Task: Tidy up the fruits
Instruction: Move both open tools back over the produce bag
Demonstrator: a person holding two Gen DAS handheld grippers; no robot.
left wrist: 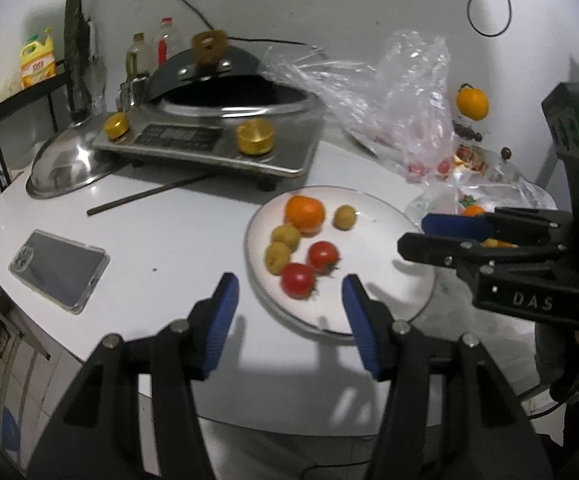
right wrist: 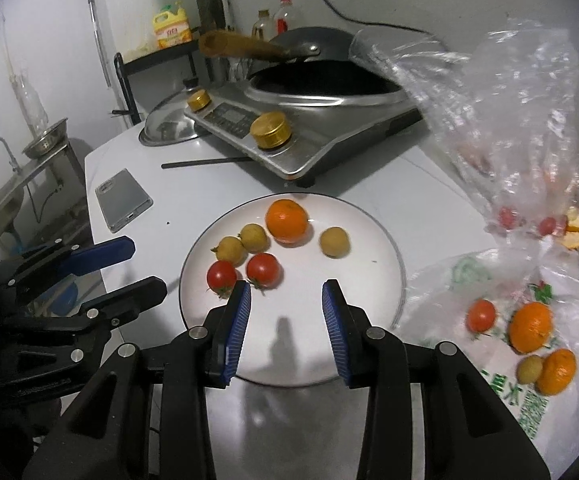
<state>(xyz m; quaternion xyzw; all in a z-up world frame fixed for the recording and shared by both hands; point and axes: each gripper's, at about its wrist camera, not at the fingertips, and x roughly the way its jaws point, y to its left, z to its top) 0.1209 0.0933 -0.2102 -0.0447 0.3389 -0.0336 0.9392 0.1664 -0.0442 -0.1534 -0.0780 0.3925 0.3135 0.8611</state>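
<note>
My left gripper (left wrist: 289,296) hangs partly open and empty over the near rim of the plate (right wrist: 369,280). My right gripper (right wrist: 285,300) is open narrower, also holding nothing. On the plate lie an orange (right wrist: 286,221), two tomatoes (right wrist: 262,269) and three small yellowish fruits (right wrist: 334,241), all untouched.
</note>
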